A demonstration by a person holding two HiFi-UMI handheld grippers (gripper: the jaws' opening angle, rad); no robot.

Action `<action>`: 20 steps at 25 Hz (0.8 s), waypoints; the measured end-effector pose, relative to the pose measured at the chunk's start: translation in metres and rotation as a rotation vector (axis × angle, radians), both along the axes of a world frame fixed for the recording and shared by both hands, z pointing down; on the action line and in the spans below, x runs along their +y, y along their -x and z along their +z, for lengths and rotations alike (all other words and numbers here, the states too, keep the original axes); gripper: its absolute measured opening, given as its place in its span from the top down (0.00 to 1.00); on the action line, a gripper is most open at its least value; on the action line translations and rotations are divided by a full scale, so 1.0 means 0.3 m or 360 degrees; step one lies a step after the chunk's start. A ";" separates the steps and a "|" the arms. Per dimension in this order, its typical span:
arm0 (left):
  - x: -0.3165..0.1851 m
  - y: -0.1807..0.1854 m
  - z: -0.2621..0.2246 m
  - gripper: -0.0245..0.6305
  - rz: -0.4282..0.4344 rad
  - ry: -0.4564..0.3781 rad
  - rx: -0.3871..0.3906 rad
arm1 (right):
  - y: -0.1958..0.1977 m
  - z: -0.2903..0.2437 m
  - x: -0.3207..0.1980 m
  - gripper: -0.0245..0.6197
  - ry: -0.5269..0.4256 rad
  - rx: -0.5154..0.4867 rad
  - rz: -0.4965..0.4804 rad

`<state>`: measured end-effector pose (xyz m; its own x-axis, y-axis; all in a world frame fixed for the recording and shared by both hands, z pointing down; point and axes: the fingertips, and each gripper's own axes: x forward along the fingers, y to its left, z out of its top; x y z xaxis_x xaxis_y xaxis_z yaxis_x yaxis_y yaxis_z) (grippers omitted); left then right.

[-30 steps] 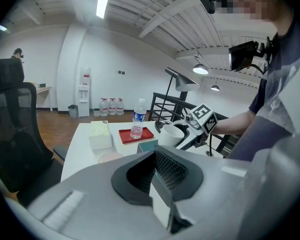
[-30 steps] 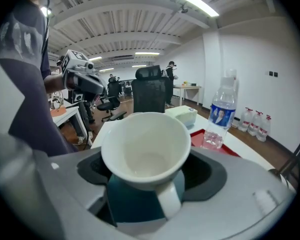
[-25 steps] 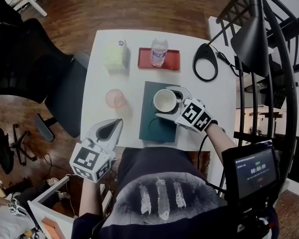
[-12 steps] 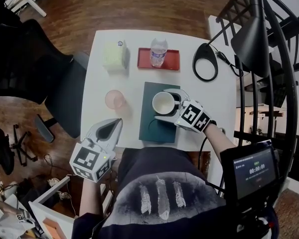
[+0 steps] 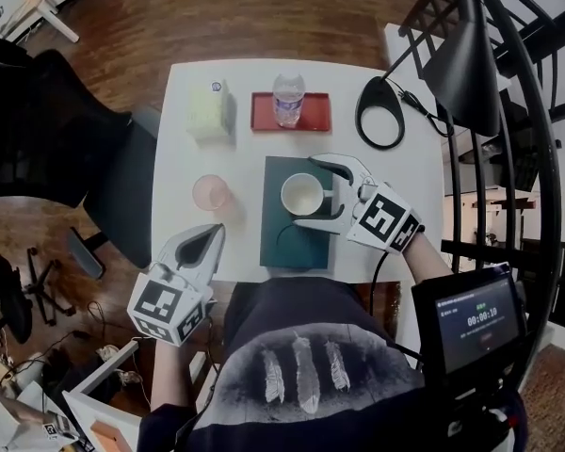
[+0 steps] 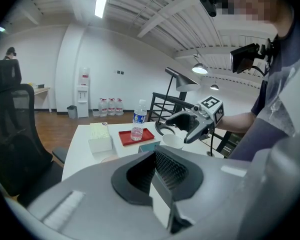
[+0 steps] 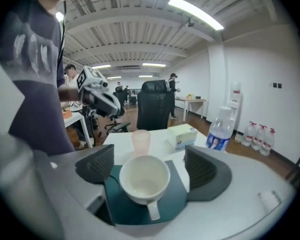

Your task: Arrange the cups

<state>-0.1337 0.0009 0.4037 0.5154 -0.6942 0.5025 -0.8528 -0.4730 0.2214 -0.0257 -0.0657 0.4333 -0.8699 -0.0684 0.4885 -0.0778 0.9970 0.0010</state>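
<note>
Raised since a second ago, my right tongs (image 7: 149,165) have just widened; my left tongs (image 6: 157,164) sit pinched together, empty, at the desk's (image 5: 184,172) near edge. Only the right gripper view shows both pads (image 7: 205,166) clear of the white cup (image 7: 145,181) on its green mat (image 7: 174,204), pink cup (image 7: 141,141) beyond

My right gripper (image 5: 306,192) has just been opening its jaws wider around the white cup (image 7: 145,178), now loose between them, and it's lifted a bit.
</note>
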 end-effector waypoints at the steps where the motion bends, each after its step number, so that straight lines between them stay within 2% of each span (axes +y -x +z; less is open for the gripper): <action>1: -0.002 -0.001 -0.003 0.94 0.0003 -0.0003 -0.0001 | 0.000 -0.051 -0.014 0.28 -0.0024 -0.0058 0.0019; 7: -0.013 -0.029 -0.015 0.94 0.0040 -0.0017 0.0003 | -0.039 -0.313 -0.083 0.28 -0.0059 -0.0378 0.0162; 11: -0.017 -0.040 -0.025 0.94 0.0056 -0.0029 -0.0004 | -0.109 -0.355 -0.090 0.30 -0.0035 -0.0417 0.0237; 12: -0.017 -0.042 -0.029 0.94 0.0059 -0.0033 -0.0007 | -0.135 -0.344 -0.087 0.38 -0.0030 -0.0399 0.0264; 13: -0.018 -0.045 -0.034 0.94 0.0061 -0.0037 -0.0010 | -0.162 -0.332 -0.083 0.62 -0.0027 -0.0385 0.0300; 14: -0.019 -0.051 -0.040 0.94 0.0064 -0.0041 -0.0010 | -0.188 -0.317 -0.077 0.94 -0.0021 -0.0378 0.0342; 20: -0.042 -0.095 -0.053 0.94 0.0122 -0.0067 -0.0004 | -0.278 -0.193 -0.007 0.96 0.0064 -0.0279 0.0477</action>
